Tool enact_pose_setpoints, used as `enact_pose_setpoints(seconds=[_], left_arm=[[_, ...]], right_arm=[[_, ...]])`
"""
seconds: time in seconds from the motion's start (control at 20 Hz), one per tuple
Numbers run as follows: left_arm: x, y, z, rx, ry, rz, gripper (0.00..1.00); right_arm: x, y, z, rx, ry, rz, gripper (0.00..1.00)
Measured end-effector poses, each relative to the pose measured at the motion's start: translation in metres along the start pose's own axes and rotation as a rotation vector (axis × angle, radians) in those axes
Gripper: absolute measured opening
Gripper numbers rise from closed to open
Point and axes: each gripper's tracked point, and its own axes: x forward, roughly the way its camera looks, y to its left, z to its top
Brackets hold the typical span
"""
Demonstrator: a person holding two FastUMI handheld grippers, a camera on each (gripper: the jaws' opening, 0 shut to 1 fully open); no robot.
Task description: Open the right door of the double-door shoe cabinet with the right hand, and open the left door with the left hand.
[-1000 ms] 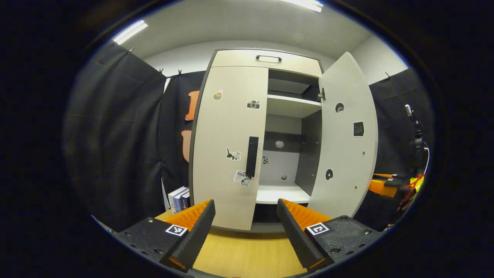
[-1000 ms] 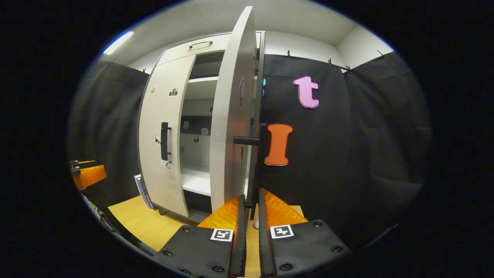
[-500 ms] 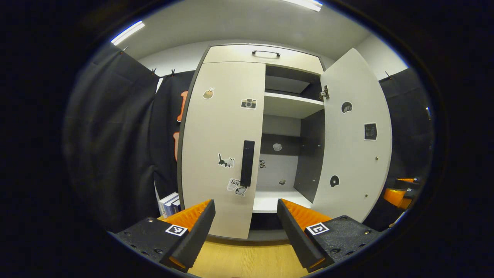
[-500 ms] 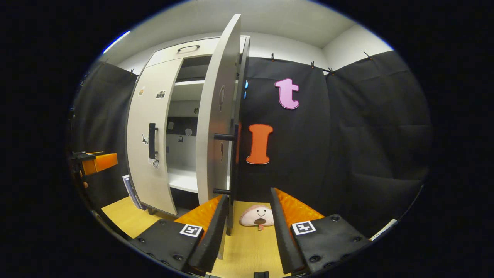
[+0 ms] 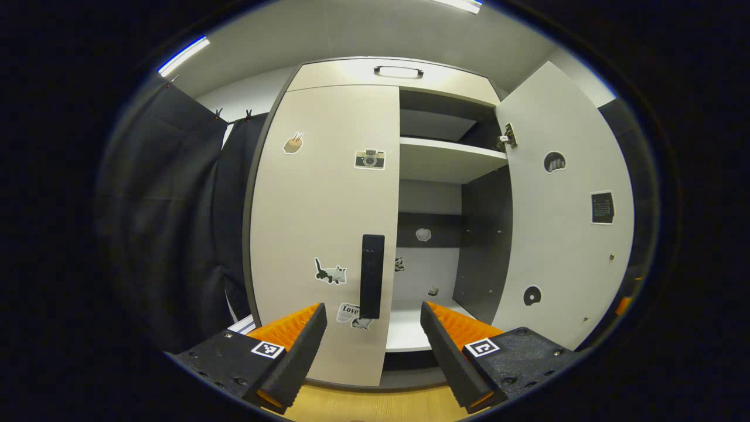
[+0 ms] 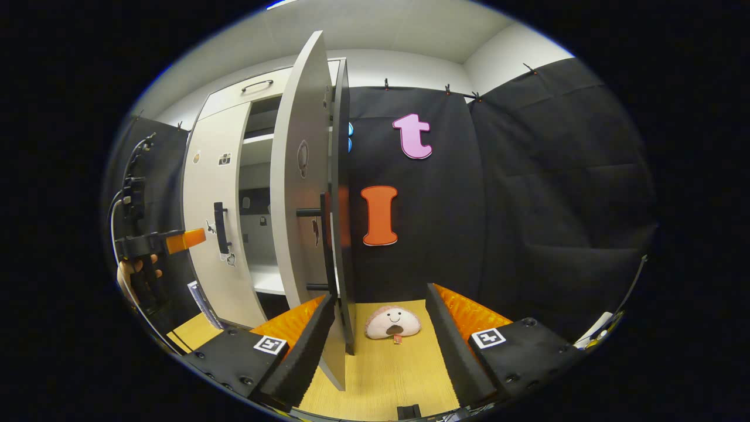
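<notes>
Standing open: the right door point(image 5: 562, 199) is swung wide at 3 o'clock in the left gripper view; its edge is seen at 12 o'clock in the right gripper view.
Left door point(image 5: 325, 228): shut, seen at 11 o'clock in the left gripper view, its dark handle point(image 5: 372, 275) at 12 o'clock between the finger lines.
Left tongs point(image 5: 373, 354): released, fingers spread wide, nothing held, pointed at the handle but apart from it.
Right tongs point(image 6: 379, 346): released, nothing gripped; the right door's lower edge is seen between the fingers.
Shoe cabinet point(image 5: 398, 73): shelves point(image 5: 442, 158) exposed on the open side.
Plush toy point(image 6: 393, 322): lying on the wooden floor point(image 6: 387, 381), at 12 o'clock of the right tongs.
Hand point(image 6: 130, 271): seen at 9 o'clock in the right gripper view, holding the left tongs.
</notes>
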Motion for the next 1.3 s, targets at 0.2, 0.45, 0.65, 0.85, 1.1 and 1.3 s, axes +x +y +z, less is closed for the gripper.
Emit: enact_pose_setpoints(seconds=[0.2, 0.45, 0.65, 0.85, 1.1, 1.3], left_arm=[[0.041, 0.007, -0.007, 0.001, 0.002, 0.013, 0.97], [0.082, 0.015, -0.031, -0.004, 0.056, 0.022, 0.96], [0.099, 0.017, -0.041, 0.000, 0.073, 0.026, 0.96], [0.102, 0.007, -0.043, -0.022, 0.050, -0.015, 0.64], [0.106, -0.002, -0.044, 0.012, 0.058, -0.033, 0.31], [0.104, -0.001, -0.045, -0.002, 0.045, -0.032, 0.22]], right_arm=[[-0.006, -0.008, 0.000, -0.027, -0.007, -0.024, 0.99], [-0.009, -0.010, -0.006, -0.040, 0.006, -0.038, 0.99], [-0.009, -0.014, -0.010, -0.049, 0.018, -0.061, 0.99], [-0.011, -0.019, -0.011, -0.043, 0.020, -0.078, 0.99], [-0.016, -0.023, -0.012, -0.048, 0.026, -0.094, 0.99], [-0.027, -0.035, -0.012, -0.037, 0.023, -0.112, 0.99]])
